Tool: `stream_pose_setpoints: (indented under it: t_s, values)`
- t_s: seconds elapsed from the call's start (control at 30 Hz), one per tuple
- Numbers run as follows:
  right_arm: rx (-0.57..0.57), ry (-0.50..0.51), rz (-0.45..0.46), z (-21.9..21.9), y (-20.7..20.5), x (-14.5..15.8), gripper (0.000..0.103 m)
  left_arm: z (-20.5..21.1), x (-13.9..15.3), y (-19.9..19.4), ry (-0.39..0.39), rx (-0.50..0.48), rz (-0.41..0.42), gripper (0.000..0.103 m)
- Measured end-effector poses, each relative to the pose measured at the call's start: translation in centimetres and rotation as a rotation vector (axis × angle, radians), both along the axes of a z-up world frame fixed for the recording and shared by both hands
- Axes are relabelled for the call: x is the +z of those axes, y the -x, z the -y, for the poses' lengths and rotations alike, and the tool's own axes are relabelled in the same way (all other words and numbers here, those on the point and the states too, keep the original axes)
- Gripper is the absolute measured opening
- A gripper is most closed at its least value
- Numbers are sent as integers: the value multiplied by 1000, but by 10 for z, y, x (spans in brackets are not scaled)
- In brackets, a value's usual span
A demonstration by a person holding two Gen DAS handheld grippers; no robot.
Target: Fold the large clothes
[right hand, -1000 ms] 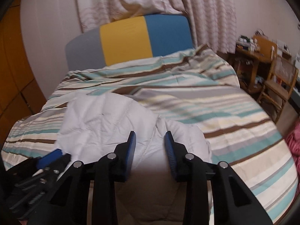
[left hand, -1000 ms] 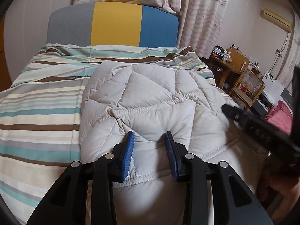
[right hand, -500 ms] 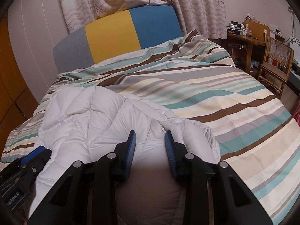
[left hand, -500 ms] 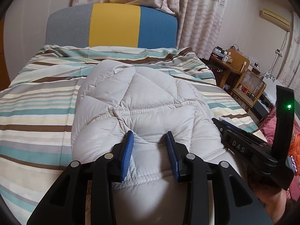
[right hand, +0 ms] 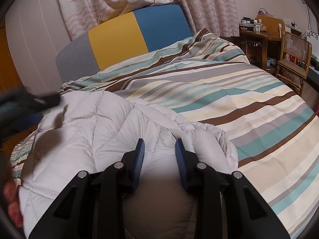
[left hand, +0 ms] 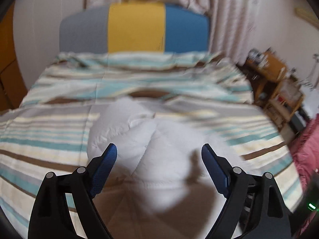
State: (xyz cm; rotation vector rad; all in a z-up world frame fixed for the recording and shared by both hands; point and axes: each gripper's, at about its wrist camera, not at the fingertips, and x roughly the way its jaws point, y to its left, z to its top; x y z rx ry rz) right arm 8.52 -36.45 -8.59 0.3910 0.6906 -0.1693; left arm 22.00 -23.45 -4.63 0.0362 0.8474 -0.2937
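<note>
A pale grey quilted puffer jacket [right hand: 103,123] lies bunched on the striped bedcover [right hand: 249,107]. My right gripper [right hand: 160,142] is shut on a fold of its fabric near the right edge. My left gripper [left hand: 159,147] hangs over the jacket [left hand: 139,131] with its jaws opening wide. The blue pads [left hand: 103,167] stand clear of the cloth and nothing is pinched between them. The left wrist view is blurred by motion. In the right wrist view the left gripper [right hand: 30,101] shows as a dark blur at the left edge, above the jacket.
A grey, yellow and blue headboard [right hand: 127,37] stands at the far end under patterned curtains [right hand: 209,6]. A wooden desk [right hand: 257,31] and a cane chair [right hand: 295,55] stand to the right of the bed. Pink fabric [left hand: 307,151] lies at the right. A person's fingers [right hand: 12,209] show bottom left.
The left jaws have spread wide and let go of the jacket fold, and that gripper has pulled away. The right gripper keeps its grip and has barely moved.
</note>
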Motion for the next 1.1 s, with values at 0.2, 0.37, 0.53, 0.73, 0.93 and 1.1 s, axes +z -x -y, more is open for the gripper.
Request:
stream_pose_setpoints:
  t_s: [0.2,0.37,0.53,0.73,0.93,1.1]
  values:
    - [-1,-9,-15,4,-4,-3,30,14,-41,-4,-93,-8,33,91]
    - [-6,-16,-25,8,-9,-9,31,23,-58,-11,-138,-14,48,94]
    - [3,1,-29,7,-9,-7,31,21,-55,-3,-132,-4,66,95]
    - [48,30,-78,5,-10,6,32,4,-30,40,-116,-44,73,96]
    - [5,33,-34,5,-12,37,37,2,-29,75,-129,-68,153,100]
    - [25,42,-76,13,-30,6,36,-6,-39,61,-20,-78,115,100]
